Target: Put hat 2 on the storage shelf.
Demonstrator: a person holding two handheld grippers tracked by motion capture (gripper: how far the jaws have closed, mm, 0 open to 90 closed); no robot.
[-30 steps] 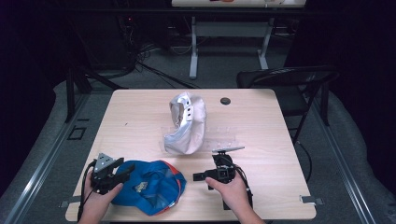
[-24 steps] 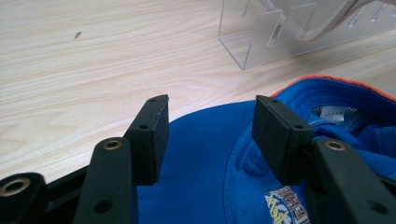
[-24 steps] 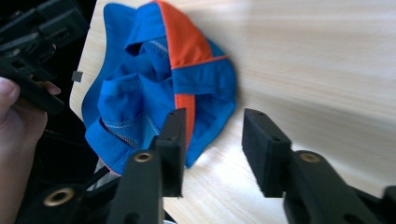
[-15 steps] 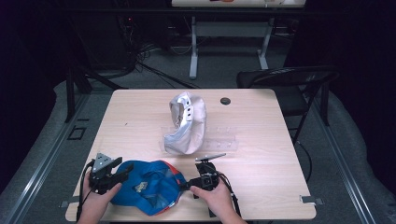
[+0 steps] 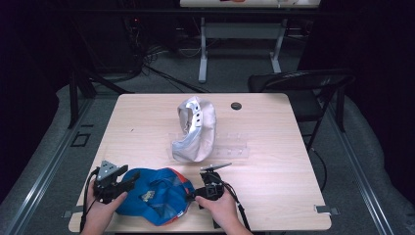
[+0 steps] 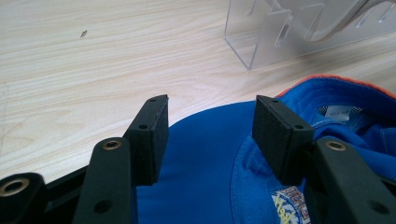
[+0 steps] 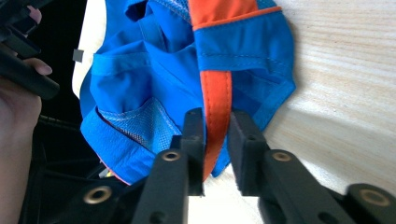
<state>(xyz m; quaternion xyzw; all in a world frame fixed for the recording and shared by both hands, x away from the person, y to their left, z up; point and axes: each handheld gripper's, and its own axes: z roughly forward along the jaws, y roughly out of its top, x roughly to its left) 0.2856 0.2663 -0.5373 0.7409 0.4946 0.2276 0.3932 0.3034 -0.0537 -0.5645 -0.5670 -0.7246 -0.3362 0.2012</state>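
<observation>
A blue cap [image 5: 156, 196] with orange trim lies upside down near the table's front edge, between my two hands. My right gripper [image 7: 215, 126] has just closed its jaws and is shut on the cap's orange strap [image 7: 215, 95]; in the high view the right gripper [image 5: 196, 194] sits at the cap's right side. My left gripper [image 6: 210, 121] stands open over the blue brim [image 6: 201, 158], one pad at each side, neither pressing on it. From above, the left gripper [image 5: 131, 182] is at the cap's left edge.
A pale grey cap [image 5: 195, 129] rests on a clear acrylic stand [image 5: 235, 149] at the table's middle; the stand's corner [image 6: 280, 32] is close ahead of the left gripper. A small black disc [image 5: 236, 105] lies at the back. A black chair [image 5: 298, 83] stands beyond the right corner.
My right hand has moved left and down to the blue cap's right side, and its jaws have closed on the orange strap. The left hand has stayed put.
</observation>
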